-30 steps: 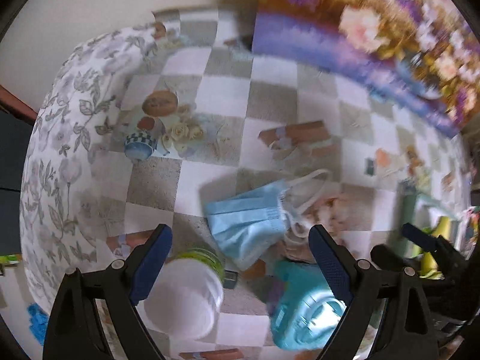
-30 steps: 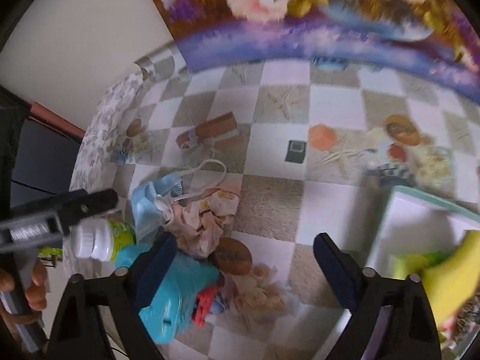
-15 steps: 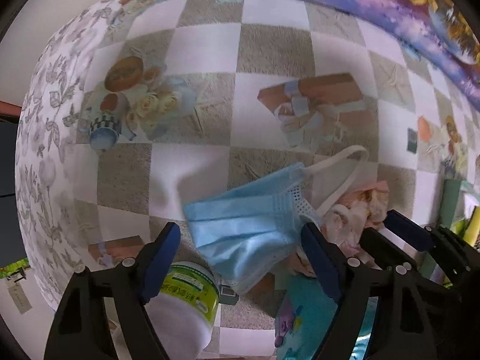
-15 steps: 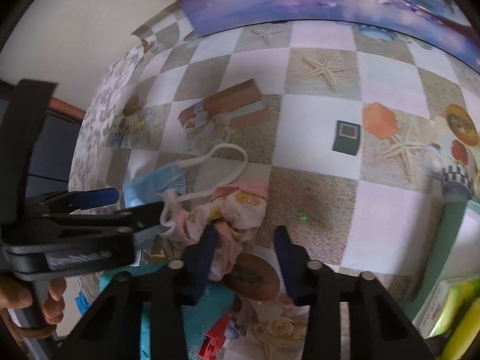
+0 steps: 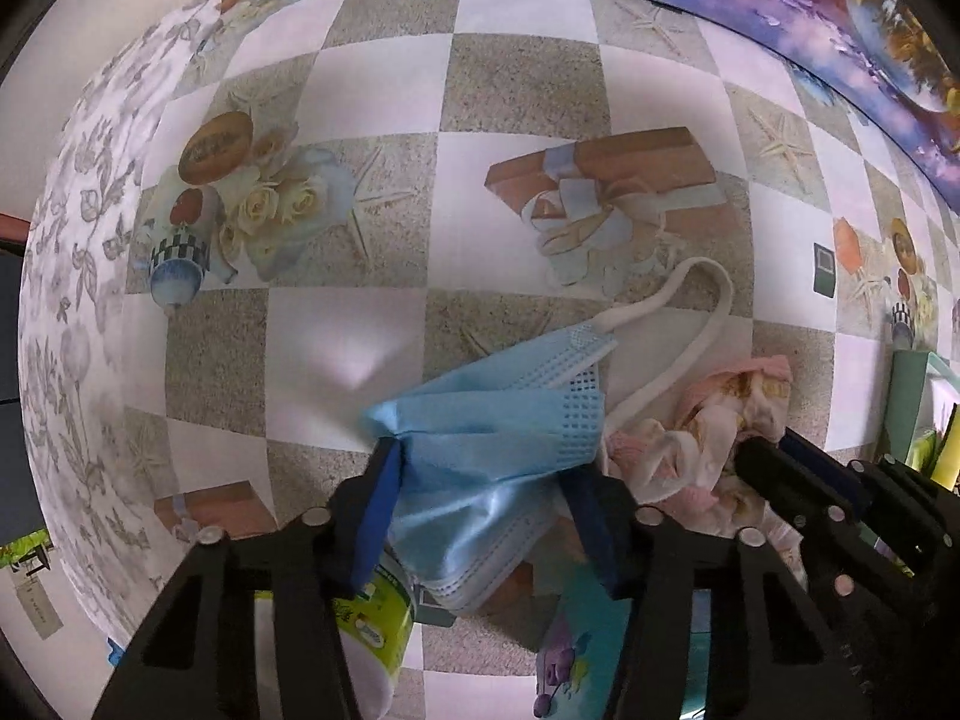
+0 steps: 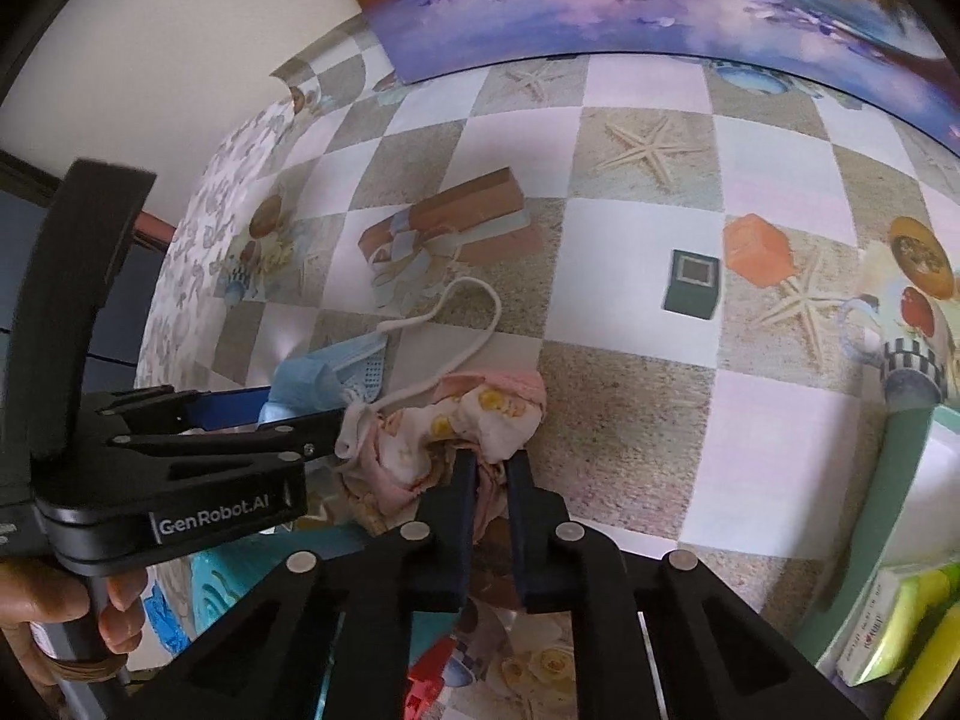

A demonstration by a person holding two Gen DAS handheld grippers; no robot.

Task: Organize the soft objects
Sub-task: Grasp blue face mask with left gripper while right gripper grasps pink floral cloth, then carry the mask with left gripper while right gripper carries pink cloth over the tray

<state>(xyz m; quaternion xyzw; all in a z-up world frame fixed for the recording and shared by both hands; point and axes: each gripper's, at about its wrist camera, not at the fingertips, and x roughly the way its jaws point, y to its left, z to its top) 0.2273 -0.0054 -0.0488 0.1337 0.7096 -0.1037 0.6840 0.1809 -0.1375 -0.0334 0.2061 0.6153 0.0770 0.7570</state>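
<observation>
A blue face mask [image 5: 492,420] with white ear loops lies bunched on the checkered tablecloth [image 5: 348,354]. My left gripper [image 5: 480,468] points straight down over it. Its jaws are closing, the mask crumples between the blue pads, and they press on it. Right beside the mask lies a crumpled pink printed cloth [image 6: 468,420]. My right gripper [image 6: 491,462] comes at the cloth from the near side, jaws closing to a narrow gap and pinching a fold of it. The right wrist view also shows the left gripper [image 6: 306,405] on the mask [image 6: 324,372].
A white bottle with a green label [image 5: 372,618] and a teal toy [image 5: 582,642] sit close under the grippers. A green-rimmed bin [image 6: 900,480] with yellow items stands at the right. A small dark cube [image 6: 691,284] sits mid-table. The table edge [image 5: 78,312] drops off at left.
Both grippers sank toward the table. The left jaws narrowed from wide onto the mask and bunched it. The right jaws went from wide to nearly together on the pink cloth.
</observation>
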